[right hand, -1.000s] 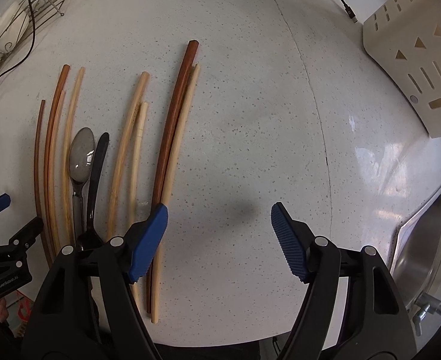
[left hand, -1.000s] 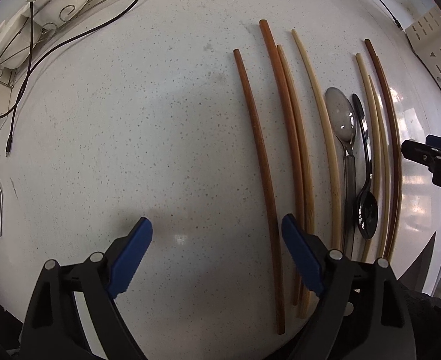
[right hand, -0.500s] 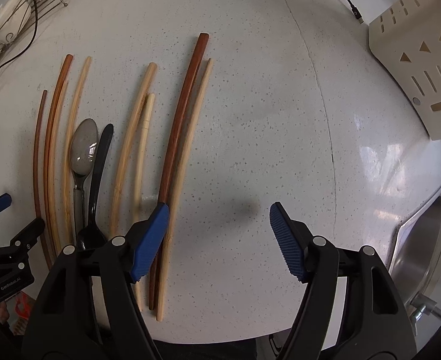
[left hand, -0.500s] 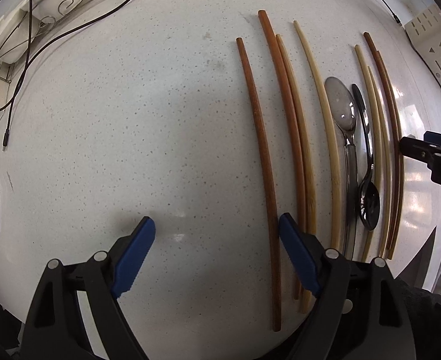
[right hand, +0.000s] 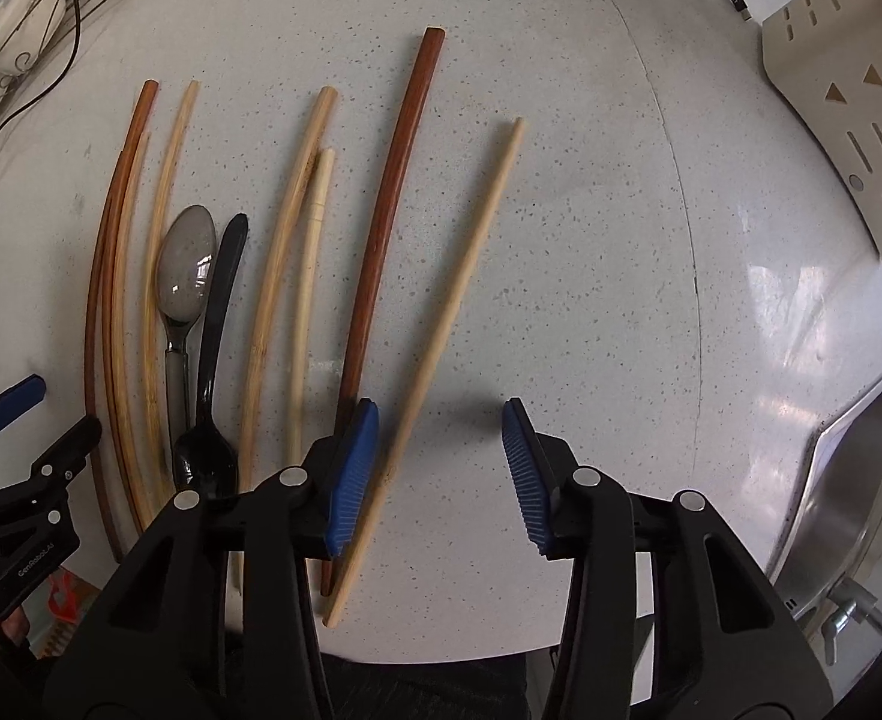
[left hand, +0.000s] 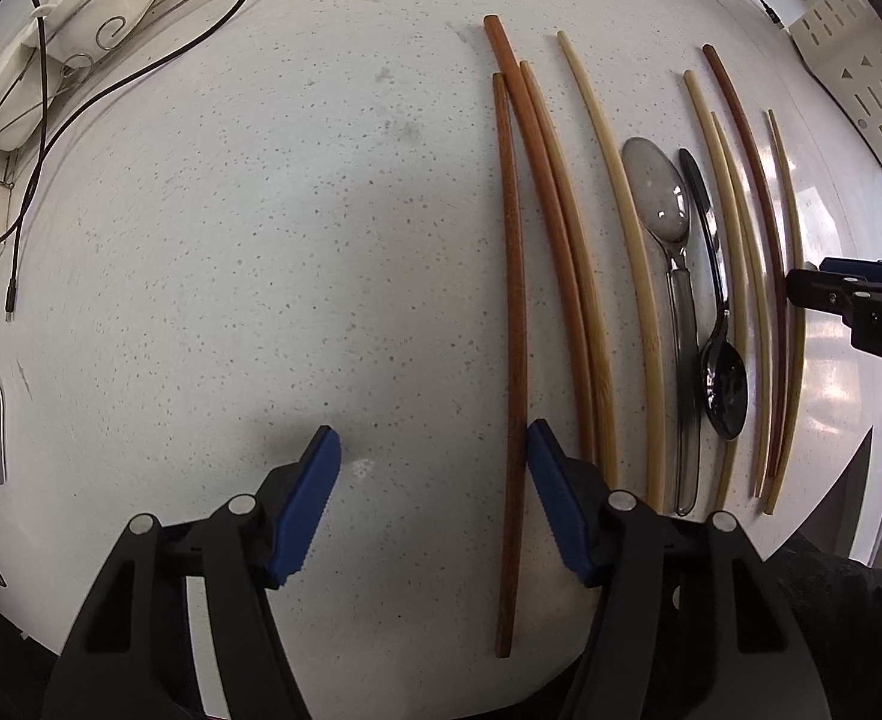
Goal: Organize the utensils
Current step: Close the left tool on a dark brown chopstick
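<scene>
- Wooden chopsticks and two spoons lie in a rough row along the speckled white surface (right hand: 591,210), presumably laid out for sorting.
- Left gripper (left hand: 432,504) hangs with jaws wide apart and empty, its right pad touching or just beside the reddish-brown chopstick (left hand: 516,324).
- Right gripper (right hand: 441,474) is likewise open and empty, straddling the pale chopstick (right hand: 447,330) that lies splayed from the dark chopstick (right hand: 381,228), likely its target.

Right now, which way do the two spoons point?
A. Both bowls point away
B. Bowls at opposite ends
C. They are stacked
B: the grey spoon has its bowl at the far end, while the black spoon has its bowl at the near end.
</scene>
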